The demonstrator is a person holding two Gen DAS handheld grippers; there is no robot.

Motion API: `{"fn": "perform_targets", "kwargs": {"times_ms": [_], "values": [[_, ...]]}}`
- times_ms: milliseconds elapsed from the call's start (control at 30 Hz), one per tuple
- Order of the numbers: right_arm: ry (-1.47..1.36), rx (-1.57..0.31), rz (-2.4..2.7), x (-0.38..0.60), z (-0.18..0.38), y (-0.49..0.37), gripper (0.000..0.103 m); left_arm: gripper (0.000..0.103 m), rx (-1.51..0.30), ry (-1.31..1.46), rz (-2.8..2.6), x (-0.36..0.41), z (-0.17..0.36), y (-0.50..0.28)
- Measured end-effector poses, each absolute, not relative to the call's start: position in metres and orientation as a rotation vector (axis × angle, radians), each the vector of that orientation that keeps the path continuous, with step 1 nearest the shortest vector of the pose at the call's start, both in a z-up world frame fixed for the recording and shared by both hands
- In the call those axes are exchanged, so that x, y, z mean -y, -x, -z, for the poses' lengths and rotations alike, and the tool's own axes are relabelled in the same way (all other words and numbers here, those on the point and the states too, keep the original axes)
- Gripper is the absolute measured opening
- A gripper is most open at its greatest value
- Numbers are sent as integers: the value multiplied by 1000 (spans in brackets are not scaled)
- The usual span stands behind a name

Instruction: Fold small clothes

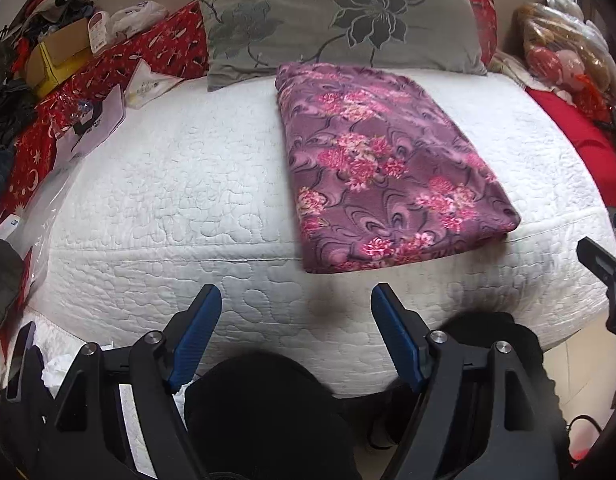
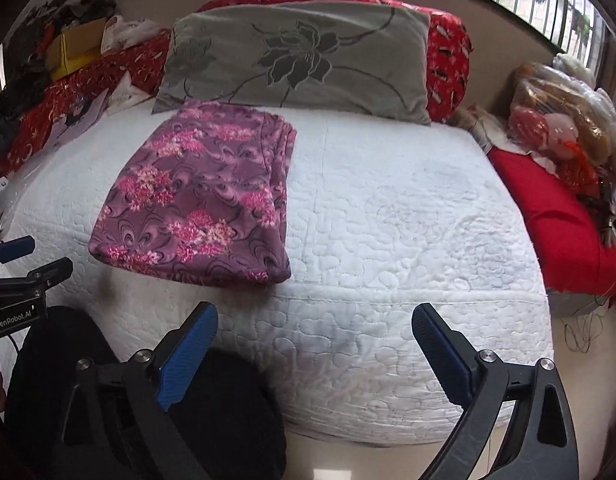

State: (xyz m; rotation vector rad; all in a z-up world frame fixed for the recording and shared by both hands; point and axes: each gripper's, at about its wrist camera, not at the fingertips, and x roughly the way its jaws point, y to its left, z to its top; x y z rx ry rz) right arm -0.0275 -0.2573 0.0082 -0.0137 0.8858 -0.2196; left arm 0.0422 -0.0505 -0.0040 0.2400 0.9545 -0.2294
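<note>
A purple garment with pink flowers lies folded into a flat rectangle on the white quilted bed. It also shows in the right wrist view, left of centre. My left gripper is open and empty, held off the bed's near edge, below and left of the garment. My right gripper is open and empty, off the near edge, to the right of the garment. The right gripper's side shows at the right edge of the left wrist view.
A grey pillow with a dark flower leans at the head of the bed, over a red patterned bolster. Papers, boxes and bags crowd the left side. A red cushion and plastic-wrapped items sit at the right.
</note>
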Motion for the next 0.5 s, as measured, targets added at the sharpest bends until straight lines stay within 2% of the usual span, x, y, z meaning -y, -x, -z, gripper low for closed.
{"fn": "perform_targets", "kwargs": {"times_ms": [500], "values": [[-30, -824, 241, 258, -22, 37, 99, 78, -910, -205, 270, 50, -11, -29]]}}
